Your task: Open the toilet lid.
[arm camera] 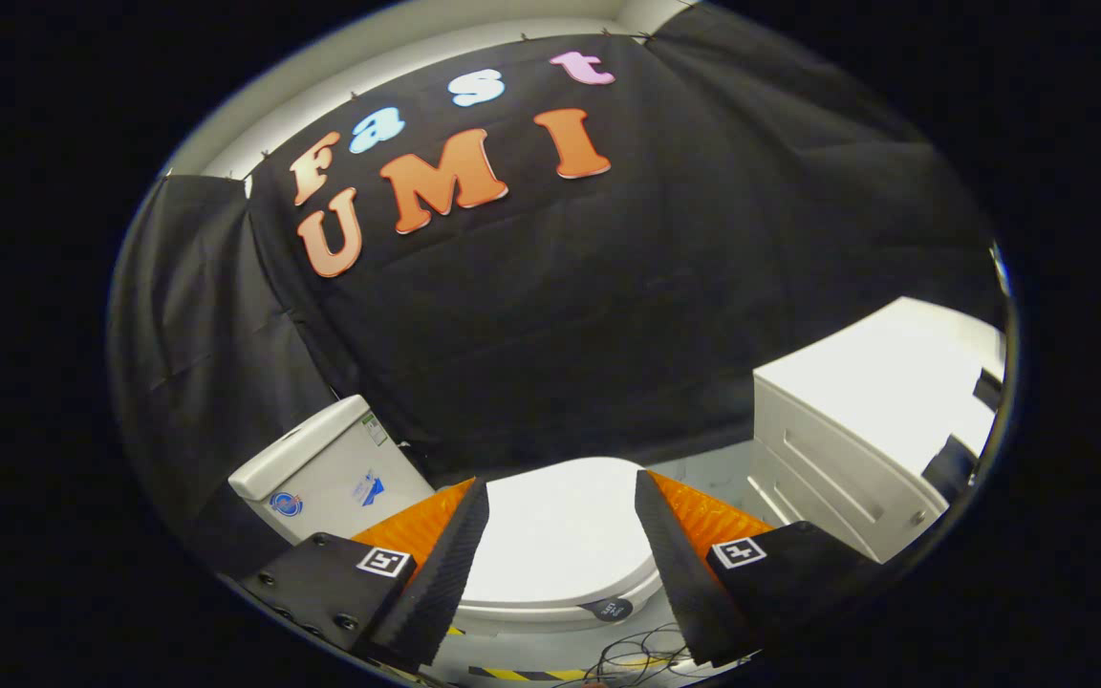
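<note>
Tongs (561,535) stand wide apart with nothing between their two fingers, touching no object. Seen through the gap and lying just ahead of them is one smooth white oval toilet lid (560,535), shut flat on its bowl. One white ceramic cistern (326,473) stands beside the lid, beyond the left finger, against the black cloth wall (608,287); it carries small stickers, too small to make out. One white cabinet with panelled drawer fronts (856,449) stands beyond the right finger, well apart from the toilet. On the pale floor (703,473) below the toilet's front edge lies a loose tangle of thin dark cables (641,655) beside one strip of yellow-and-black hazard tape (531,675).
</note>
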A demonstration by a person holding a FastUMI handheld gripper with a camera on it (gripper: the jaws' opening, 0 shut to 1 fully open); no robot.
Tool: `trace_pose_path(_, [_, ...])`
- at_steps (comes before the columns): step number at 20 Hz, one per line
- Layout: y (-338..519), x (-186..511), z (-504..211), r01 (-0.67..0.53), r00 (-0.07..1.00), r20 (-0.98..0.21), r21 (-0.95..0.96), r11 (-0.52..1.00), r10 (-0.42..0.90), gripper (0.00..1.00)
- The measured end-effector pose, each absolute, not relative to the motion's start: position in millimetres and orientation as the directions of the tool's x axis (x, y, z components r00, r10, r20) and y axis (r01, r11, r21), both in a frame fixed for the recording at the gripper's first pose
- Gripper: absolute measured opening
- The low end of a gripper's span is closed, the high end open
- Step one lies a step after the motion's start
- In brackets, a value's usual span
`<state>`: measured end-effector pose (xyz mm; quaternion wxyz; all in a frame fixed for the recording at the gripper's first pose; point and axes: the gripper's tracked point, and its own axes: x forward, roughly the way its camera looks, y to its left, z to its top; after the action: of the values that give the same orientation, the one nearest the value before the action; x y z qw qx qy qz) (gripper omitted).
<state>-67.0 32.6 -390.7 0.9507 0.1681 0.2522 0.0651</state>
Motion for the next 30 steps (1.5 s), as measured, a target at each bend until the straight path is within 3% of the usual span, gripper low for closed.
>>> trace_pose_path(4, [18, -75, -450, 0.073, 0.827, -0.513, 0.501, 0.862, 0.229, 0.99])
trace_pose_path(12, [23, -126, -578, 0.216, 0.664, -0.686, 0.558, 0.801, 0.299, 0.99])
trace_pose_path(22, [44, -160, -674, 0.375, 0.568, -0.712, 0.670, 0.641, 0.412, 0.99])
trace_pose_path(30, [47, -145, -690, 0.428, 0.610, -0.648, 0.754, 0.499, 0.456, 0.71])
